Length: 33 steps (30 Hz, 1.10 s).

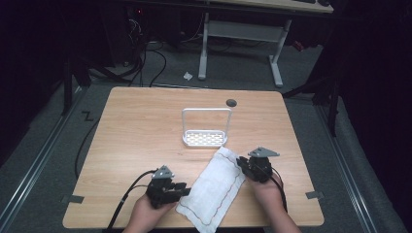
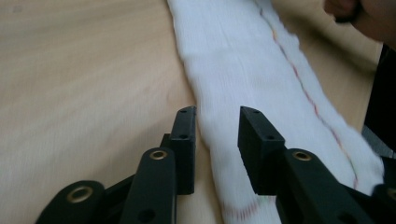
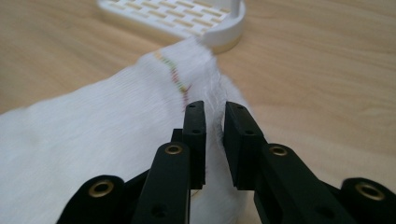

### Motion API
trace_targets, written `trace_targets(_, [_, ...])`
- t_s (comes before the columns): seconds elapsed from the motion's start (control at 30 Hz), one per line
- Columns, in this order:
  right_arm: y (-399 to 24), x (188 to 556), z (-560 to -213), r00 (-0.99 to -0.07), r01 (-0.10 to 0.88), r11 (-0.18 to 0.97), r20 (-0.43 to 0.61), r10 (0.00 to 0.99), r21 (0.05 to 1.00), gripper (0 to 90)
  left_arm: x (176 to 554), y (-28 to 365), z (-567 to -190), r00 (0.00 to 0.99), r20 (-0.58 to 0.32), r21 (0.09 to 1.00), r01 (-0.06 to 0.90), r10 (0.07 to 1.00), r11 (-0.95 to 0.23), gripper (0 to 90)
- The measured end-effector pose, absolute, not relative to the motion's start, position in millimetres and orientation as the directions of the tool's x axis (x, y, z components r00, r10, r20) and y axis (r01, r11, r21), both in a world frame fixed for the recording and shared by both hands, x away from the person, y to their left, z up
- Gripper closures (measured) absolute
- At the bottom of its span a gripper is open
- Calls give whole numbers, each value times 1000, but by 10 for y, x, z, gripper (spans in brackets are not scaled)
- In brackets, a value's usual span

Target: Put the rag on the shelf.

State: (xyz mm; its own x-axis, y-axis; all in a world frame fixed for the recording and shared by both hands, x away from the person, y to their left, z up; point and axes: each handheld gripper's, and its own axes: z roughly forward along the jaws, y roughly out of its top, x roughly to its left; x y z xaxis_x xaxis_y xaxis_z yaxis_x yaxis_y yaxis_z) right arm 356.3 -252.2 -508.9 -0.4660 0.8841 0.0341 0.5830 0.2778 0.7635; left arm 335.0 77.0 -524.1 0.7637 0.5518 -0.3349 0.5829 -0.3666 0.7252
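A white cloth [image 1: 214,187] with a thin coloured stitched border lies folded in a long strip near the table's front edge, one end hanging over it. My left gripper [image 1: 187,188] rests at the strip's left long edge. Its jaws [image 2: 217,126] stand apart over that edge of the cloth [image 2: 243,60], not pressing it. My right gripper [image 1: 240,162] is at the strip's far right corner. There the jaws [image 3: 215,116] leave a narrow gap with a ridge of the cloth [image 3: 93,121] in it, and the pads look just off the fabric.
A white slotted rack [image 1: 206,139] with a tall wire handle stands just beyond the cloth's far end, its base [image 3: 224,28] close ahead of my right jaws. A grey round cap [image 1: 231,102] sits in the wooden table [image 1: 141,126] farther back. The person's other hand [image 2: 355,14] is at the strip's far end.
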Motion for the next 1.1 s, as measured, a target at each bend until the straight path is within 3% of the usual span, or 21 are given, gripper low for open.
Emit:
trace_targets(0.13, [-2582,3267,-5122,-491,579,296,34,871,760,785,3569,427,-5324,769,-296,700,578,567,-419,659])
trace_targets(0.27, [-2650,3110,-5120,-443,561,281,-4,897,779,654,3565,359,-5324,771,-277,700,570,573,-429,736])
trace_targets(0.33, [-2678,3085,-5109,-423,552,279,-24,906,786,638,3556,363,-5324,772,-274,702,569,574,-430,740])
trace_targets(0.47, [-2744,3061,-5105,-425,565,257,10,905,784,718,3535,378,-5327,779,-263,702,559,569,-440,778])
trace_targets(0.57, [-2719,3045,-5162,-440,610,261,46,897,749,884,3523,374,-5335,778,-273,702,564,566,-436,824])
trace_targets(0.6, [-2712,3053,-5183,-440,629,265,54,896,731,900,3515,379,-5334,783,-267,703,557,562,-442,835])
trace_targets(0.8, [-2559,3222,-5275,-455,637,307,24,890,707,900,3306,487,-5324,796,-253,699,543,550,-465,857])
trace_targets(1.1, [-1935,3754,-5276,-559,583,400,-9,829,707,900,2914,652,-5354,803,-266,710,537,533,-455,856])
